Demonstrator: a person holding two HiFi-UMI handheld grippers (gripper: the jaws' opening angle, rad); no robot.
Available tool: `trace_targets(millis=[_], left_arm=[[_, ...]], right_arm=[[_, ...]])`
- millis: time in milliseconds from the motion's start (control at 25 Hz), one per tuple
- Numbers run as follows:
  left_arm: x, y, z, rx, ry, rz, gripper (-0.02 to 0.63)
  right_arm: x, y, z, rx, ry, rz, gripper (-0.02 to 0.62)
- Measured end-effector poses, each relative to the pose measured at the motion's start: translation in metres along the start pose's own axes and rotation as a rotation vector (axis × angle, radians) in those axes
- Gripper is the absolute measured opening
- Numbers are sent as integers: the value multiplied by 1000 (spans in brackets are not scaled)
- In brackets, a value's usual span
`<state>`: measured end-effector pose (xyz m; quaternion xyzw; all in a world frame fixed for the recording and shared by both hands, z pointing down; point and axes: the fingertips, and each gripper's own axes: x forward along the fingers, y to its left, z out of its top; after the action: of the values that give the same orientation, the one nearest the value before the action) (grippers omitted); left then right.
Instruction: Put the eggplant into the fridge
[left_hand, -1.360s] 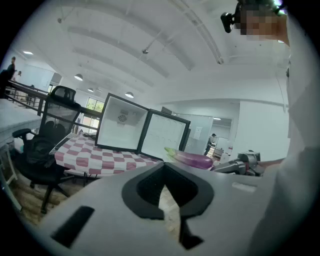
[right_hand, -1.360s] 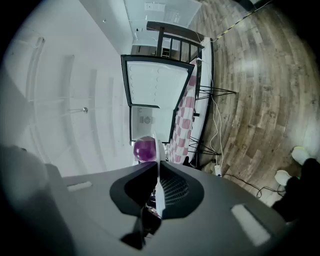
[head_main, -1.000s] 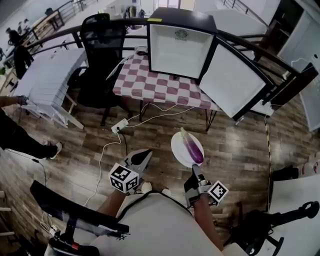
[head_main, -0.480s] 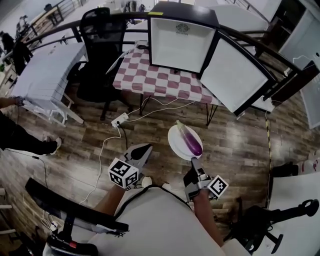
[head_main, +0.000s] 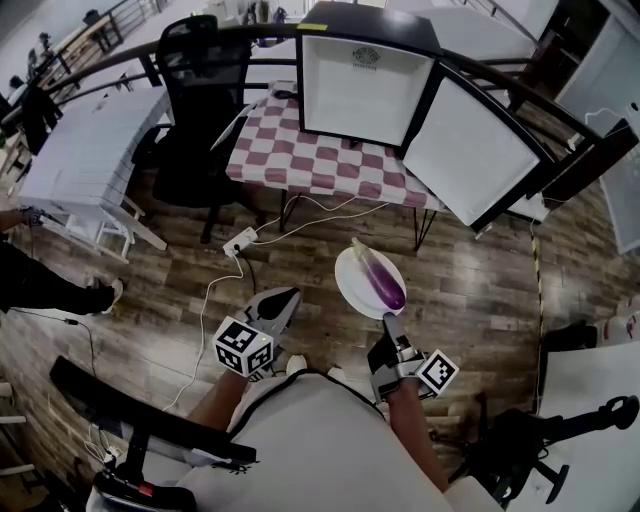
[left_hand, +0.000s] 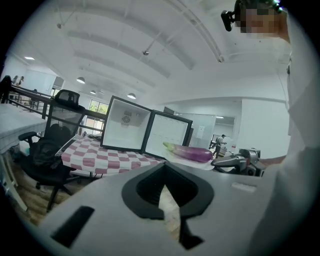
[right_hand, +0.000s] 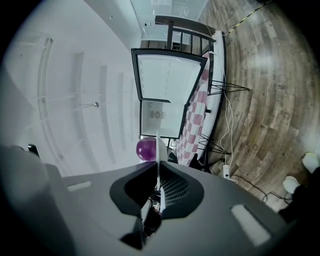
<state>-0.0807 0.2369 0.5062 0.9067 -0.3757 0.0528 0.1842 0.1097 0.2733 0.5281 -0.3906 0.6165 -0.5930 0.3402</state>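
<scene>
- above the wooden floor (head_main: 480, 300), the right tool (head_main: 389, 322) is clamped on the rim of a white plate (head_main: 352, 288) carrying the eggplant (head_main: 380, 279).
- left tool (head_main: 281, 299) closed, empty.
- fridge (head_main: 362, 88) open on the checkered desk (head_main: 300, 160).

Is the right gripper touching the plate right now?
Touching. The right gripper view shows the right gripper shut on the plate, its rim edge-on between the jaws.
</scene>
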Motion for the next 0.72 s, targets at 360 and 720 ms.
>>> trace_targets(millis=[360,720], left_arm=[[-10,21,4,10,-4,-14,5],[-31,44,0,15,2,-30,5]], right_arm=[[12,-1,-8,-11,-32,-5,23],[24,1,-31,-12,-60,-3,23]])
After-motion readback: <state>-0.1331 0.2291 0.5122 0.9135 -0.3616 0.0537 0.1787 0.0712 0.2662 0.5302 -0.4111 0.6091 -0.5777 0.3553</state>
